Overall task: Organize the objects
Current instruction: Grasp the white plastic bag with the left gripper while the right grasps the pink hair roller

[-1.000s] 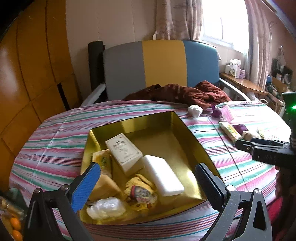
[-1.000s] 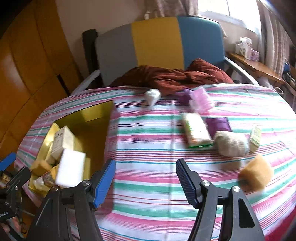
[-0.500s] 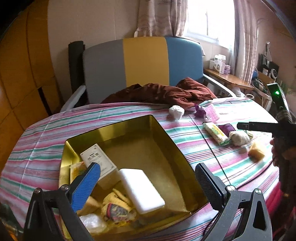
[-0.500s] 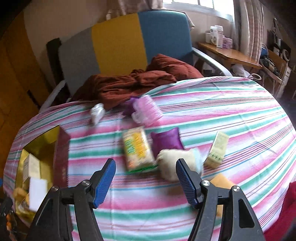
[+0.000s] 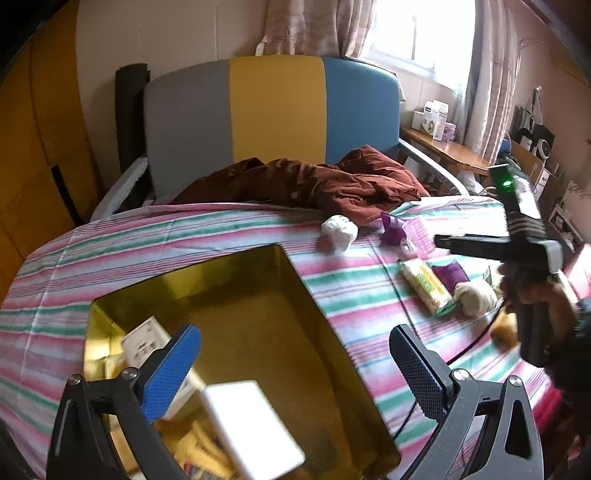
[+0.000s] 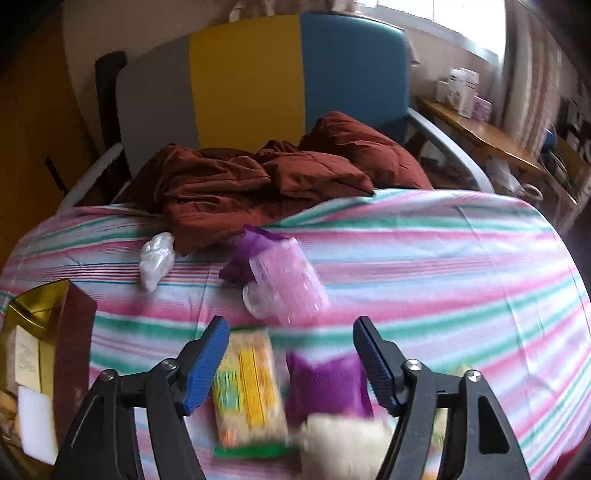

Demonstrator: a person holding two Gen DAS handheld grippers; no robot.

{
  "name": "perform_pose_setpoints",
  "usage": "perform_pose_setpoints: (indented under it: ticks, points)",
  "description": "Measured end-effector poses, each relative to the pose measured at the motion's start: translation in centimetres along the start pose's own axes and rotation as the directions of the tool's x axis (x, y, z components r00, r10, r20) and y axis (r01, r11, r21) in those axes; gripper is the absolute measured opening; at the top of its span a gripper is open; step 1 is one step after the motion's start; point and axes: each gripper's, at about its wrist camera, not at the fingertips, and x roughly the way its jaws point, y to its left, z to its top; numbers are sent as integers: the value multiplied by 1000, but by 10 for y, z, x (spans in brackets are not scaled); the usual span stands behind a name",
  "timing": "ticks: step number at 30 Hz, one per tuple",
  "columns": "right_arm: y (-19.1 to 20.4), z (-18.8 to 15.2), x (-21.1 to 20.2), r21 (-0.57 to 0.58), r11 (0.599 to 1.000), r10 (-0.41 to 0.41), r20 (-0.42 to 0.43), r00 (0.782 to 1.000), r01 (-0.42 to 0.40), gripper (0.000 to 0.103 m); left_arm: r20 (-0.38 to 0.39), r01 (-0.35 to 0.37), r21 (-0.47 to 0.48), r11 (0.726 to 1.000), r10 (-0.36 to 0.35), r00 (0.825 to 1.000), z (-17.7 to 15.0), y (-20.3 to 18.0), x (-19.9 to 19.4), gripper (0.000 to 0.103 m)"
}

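While the right gripper (image 6: 291, 362) hung over the loose things on the striped cloth (image 6: 443, 266), its jaws were spreading wider, with nothing pinched between them; below them lay a yellow packet (image 6: 247, 387) and a purple pouch (image 6: 328, 384), side by side. The left gripper (image 5: 295, 362) stood wide and empty over the gold tin (image 5: 280, 332), where a white block (image 5: 251, 428) and a small box (image 5: 142, 341) already lay.

My worry was the crowding. Packet, pouch and a pale woolly lump (image 6: 343, 439) sat so close that jaws coming down on one might catch its neighbour or shove it along the cloth. The packet looked slick and soft, so a grip at its edge could let it slide out on the way to the tin. A thin cable (image 5: 402, 306) ran across the cloth near those things and might snag. The cloth itself could bunch under a dragging finger.

Farther back lay a pink tub (image 6: 288, 284), tipped on its side, and a white wad (image 6: 157, 258). Beyond the table edge a rust-brown jacket (image 6: 266, 177) was heaped on a grey, yellow and blue seat (image 6: 247, 77), with curtains (image 5: 306, 26), a bright window and a cluttered wooden shelf (image 6: 480, 133) off to the side.
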Motion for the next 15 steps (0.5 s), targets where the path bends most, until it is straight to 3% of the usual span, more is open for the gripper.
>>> perform_pose_setpoints:
  ticks: [9,14,15]
  points:
    - [22,18,46,-183,980,-85,-20,996,80,73,-48,43,9,999,-43,998,45,-12,44,103]
    - [19,19,57,-200,978,-64,-31,997,57,73,-83,57,19,998,-55,995,60,-22,72,101]
    - [19,19,60,-205,978,-58,-41,998,48,69,-92,55,21,998,-53,994,64,-24,79,99]
